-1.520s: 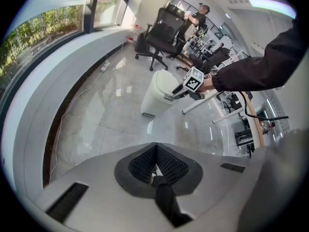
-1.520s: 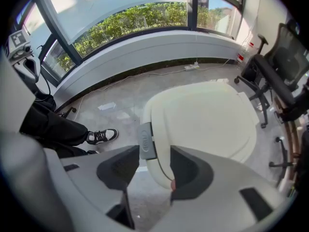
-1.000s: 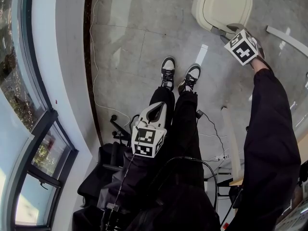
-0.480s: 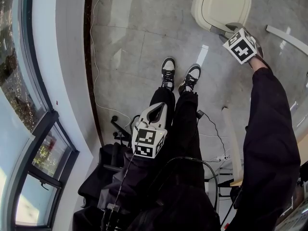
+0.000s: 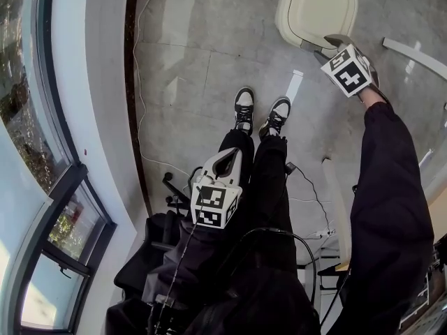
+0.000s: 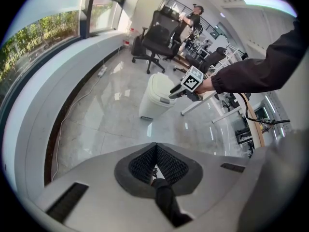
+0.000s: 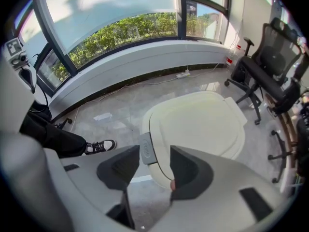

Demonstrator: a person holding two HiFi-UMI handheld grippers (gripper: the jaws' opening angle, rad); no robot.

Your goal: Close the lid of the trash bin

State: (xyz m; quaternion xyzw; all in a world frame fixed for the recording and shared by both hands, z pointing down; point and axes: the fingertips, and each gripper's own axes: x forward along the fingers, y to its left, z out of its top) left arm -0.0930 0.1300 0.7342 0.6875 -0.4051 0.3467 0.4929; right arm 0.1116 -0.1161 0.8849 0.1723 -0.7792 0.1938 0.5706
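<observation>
The cream trash bin stands on the grey floor at the top of the head view, its lid lying flat and shut. My right gripper hovers at the bin's front edge, open and holding nothing. In the right gripper view the lid's grey latch shows between the jaws of that gripper; I cannot tell whether they touch it. My left gripper is shut and empty, held low by the person's thigh, far from the bin. Its pads are pressed together.
The person's black-and-white shoes stand just short of the bin. A cable runs along the curved window wall at left. Black office chairs stand beyond the bin, another chair is behind the person, and a white desk leg is at right.
The right gripper has edged slightly left along the bin's front edge. The left gripper has stayed put.
</observation>
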